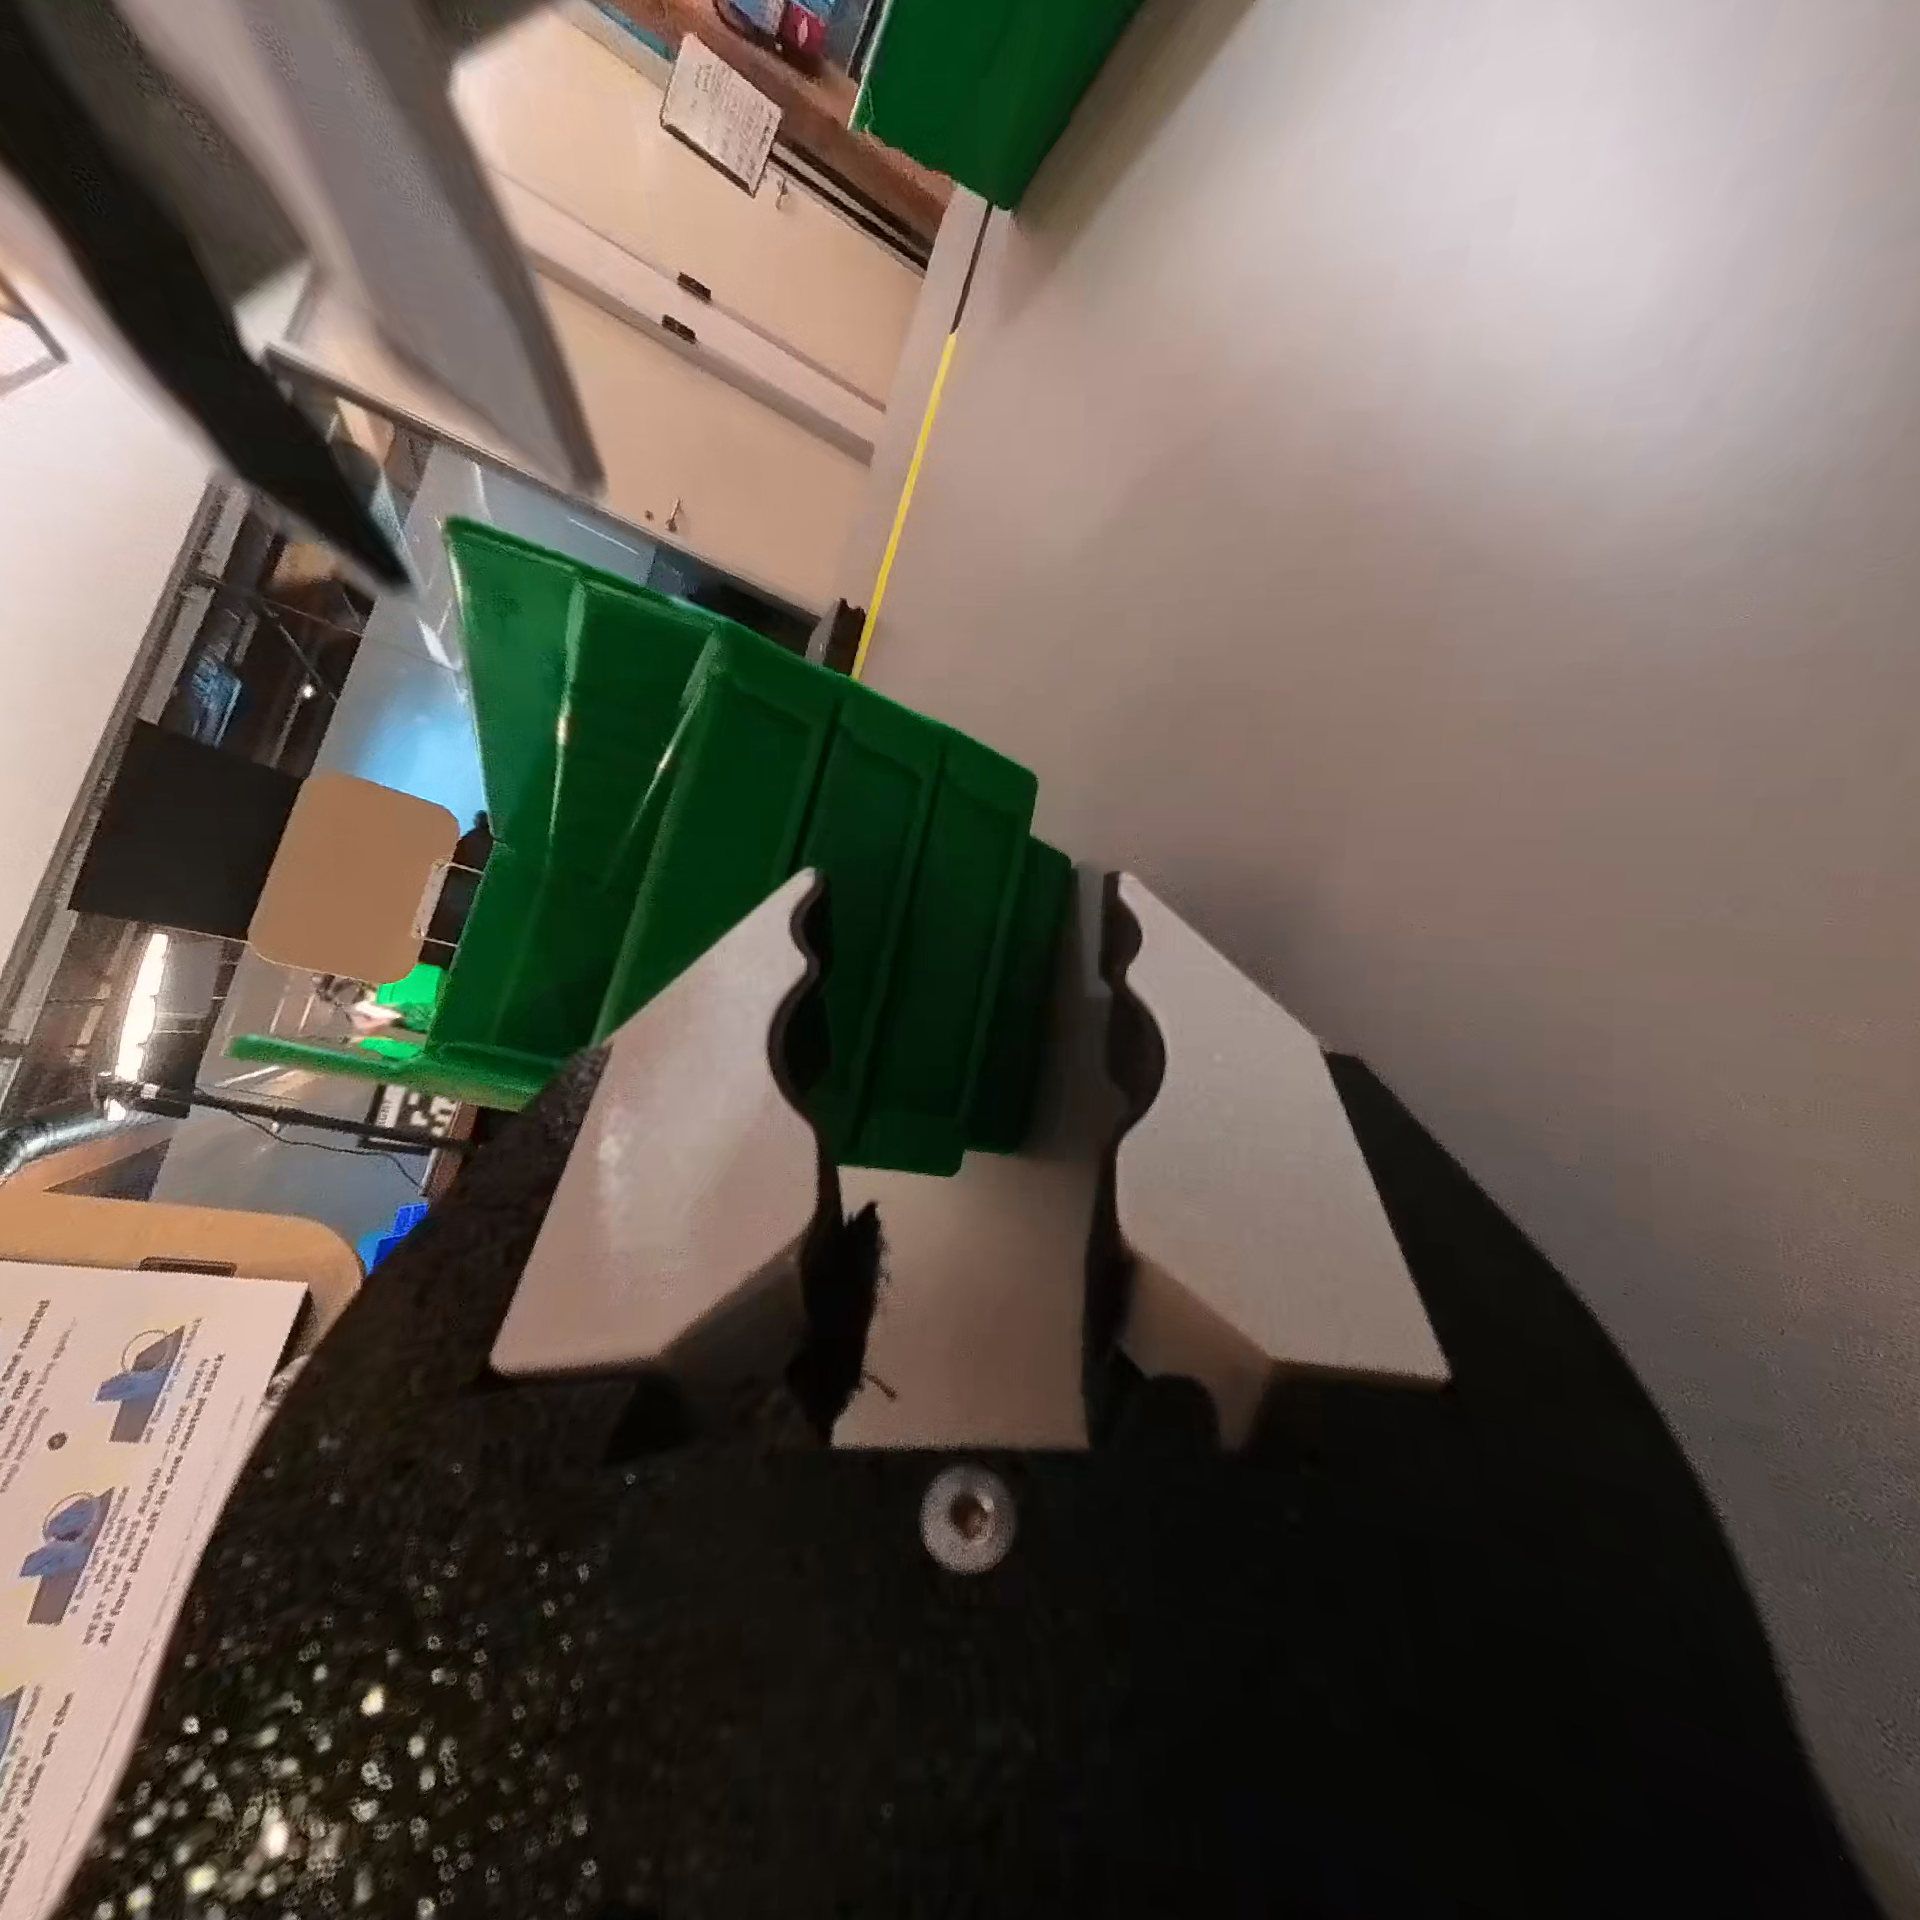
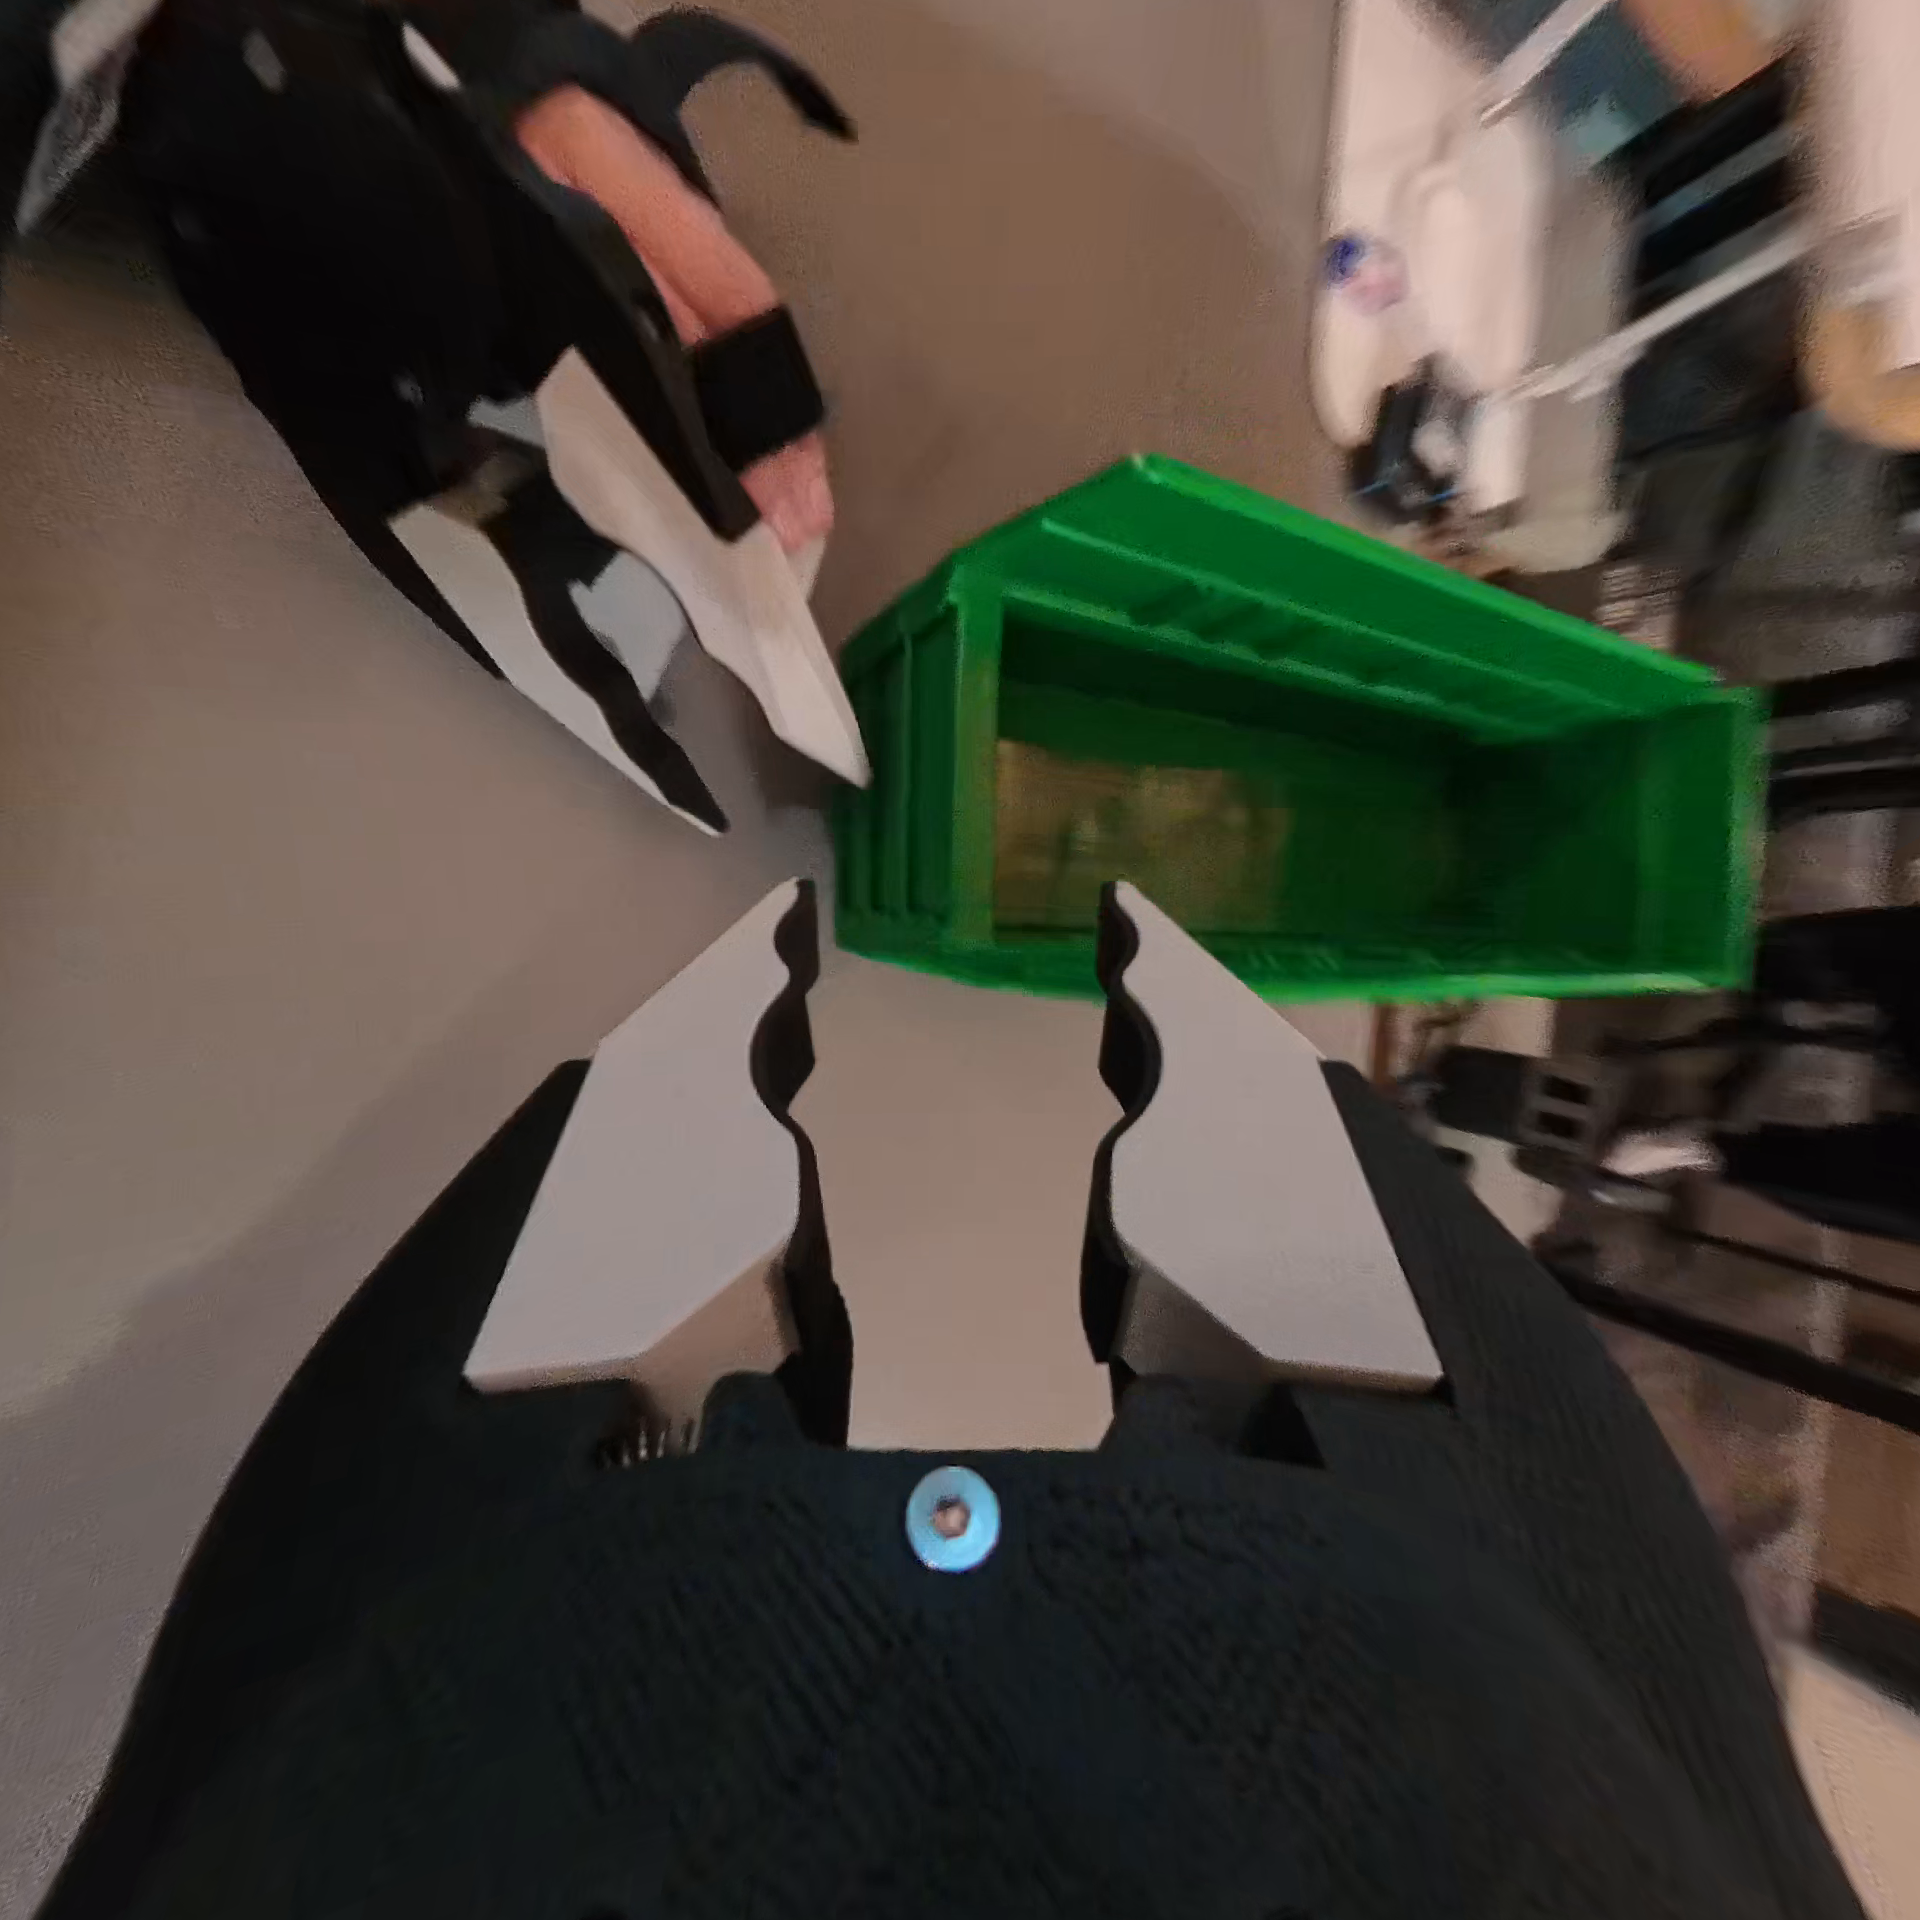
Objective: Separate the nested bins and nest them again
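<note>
Clutter rings the pale surface: a printed instruction sheet at the near left, cream cabinets beyond the far edge, a yellow strip along that edge, and another green bin at the far end. Nothing lies between either tool and the green bins, which rest nested on the surface, their ribbed walls stacked one inside another and the open mouth tipped sideways. The inner floor looks dull yellowish, though blur hides detail. The left hand-held gripper hovers just beside the stack's closed end, fingers spread and empty, a person's fingers strapped to its handle. The right hand-held gripper gapes too, empty, close to the stack's near rim.
</note>
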Demonstrator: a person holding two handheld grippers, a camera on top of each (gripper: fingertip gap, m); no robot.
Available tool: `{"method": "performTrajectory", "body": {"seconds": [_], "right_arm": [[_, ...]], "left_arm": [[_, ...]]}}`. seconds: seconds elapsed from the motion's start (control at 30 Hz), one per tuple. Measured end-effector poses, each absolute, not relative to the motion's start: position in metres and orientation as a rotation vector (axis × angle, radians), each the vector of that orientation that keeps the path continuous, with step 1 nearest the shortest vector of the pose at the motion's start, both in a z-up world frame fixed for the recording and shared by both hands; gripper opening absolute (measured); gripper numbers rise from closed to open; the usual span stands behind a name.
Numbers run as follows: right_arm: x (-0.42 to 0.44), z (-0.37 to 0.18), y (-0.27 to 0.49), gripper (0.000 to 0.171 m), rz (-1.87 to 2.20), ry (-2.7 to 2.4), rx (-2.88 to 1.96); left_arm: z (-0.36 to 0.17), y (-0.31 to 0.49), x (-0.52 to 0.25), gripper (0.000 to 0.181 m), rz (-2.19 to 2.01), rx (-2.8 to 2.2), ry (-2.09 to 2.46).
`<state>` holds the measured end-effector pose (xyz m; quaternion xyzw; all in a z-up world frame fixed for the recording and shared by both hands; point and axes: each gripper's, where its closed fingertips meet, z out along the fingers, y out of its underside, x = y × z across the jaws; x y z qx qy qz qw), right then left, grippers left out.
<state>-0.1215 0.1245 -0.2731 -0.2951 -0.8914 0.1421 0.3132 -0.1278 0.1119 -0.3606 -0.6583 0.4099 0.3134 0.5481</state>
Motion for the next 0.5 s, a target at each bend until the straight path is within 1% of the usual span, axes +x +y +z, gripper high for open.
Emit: {"method": "performTrajectory", "body": {"seconds": [0.1, 0.27, 0.37, 0.5], "right_arm": [[-0.152, -0.296, 0.114, 0.050, 0.283, -2.543, -0.893], [-0.171, -0.328, 0.117, 0.035, 0.074, -2.732, -1.015], [-0.167, -0.337, 0.115, 0.020, 0.034, -2.812, -1.034], [-0.166, -0.338, 0.114, 0.017, 0.067, -2.852, -1.065]], "left_arm": [[-0.359, 0.112, -0.132, 0.048, 0.763, -1.559, 0.955], [-0.356, 0.110, -0.140, 0.046, 0.779, -1.570, 0.933], [-0.357, 0.107, -0.142, 0.040, 0.764, -1.578, 0.931], [-0.356, 0.107, -0.140, 0.040, 0.750, -1.570, 0.935]]}}
